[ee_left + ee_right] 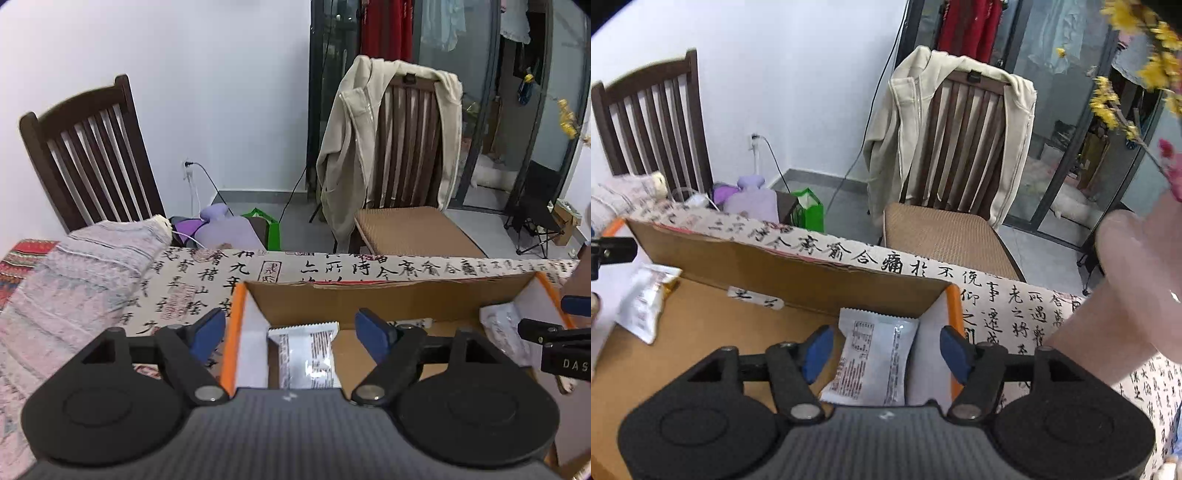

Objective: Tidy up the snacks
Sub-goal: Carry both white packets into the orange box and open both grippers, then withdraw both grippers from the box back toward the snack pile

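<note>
Blue-padded left tongs (291, 334): my jaws stand apart, empty, straddling the box's left wall.
Right tongs (886, 350): apart too, holding nothing.
Left packet (306, 354): straight ahead between my left pads, inside the cardboard box (406, 299), long axis pointing away from me.
Right packet (875, 362): directly ahead of the right tongs, in the right corner, same lengthwise lie.
Nearer hand: each has its own packet, I judge.
</note>
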A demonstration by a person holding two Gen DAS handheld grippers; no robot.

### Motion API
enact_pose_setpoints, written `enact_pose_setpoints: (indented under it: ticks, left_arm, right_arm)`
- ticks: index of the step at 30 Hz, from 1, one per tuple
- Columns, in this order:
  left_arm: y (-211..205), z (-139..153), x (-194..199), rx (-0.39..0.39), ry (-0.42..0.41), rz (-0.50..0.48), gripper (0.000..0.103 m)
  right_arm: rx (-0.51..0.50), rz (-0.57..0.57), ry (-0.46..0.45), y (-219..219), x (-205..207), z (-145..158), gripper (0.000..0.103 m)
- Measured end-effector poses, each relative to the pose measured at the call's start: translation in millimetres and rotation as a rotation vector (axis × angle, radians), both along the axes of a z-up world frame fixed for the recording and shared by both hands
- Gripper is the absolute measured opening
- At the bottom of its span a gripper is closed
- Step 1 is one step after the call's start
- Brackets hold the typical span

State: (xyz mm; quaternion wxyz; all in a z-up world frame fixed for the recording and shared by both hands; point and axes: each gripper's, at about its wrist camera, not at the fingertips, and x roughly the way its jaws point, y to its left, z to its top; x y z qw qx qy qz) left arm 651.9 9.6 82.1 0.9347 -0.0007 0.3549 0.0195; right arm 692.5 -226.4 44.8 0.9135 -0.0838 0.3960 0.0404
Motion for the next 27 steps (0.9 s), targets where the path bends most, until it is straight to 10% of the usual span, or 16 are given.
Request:
enact_pose_setpoints:
  ticks: [15, 27]
  left_arm:
    - [10, 62, -185, -0.065, -0.137, -0.027, 0.094]
    - [-7, 53, -324, 0.005, -0.264, -0.034, 0.101]
  right_arm:
    - [0.138, -0.012, -0.194, -35, -158, 65, 0.095]
    - [0.185, 0.045, -0.316, -40, -292, 78, 0.099]
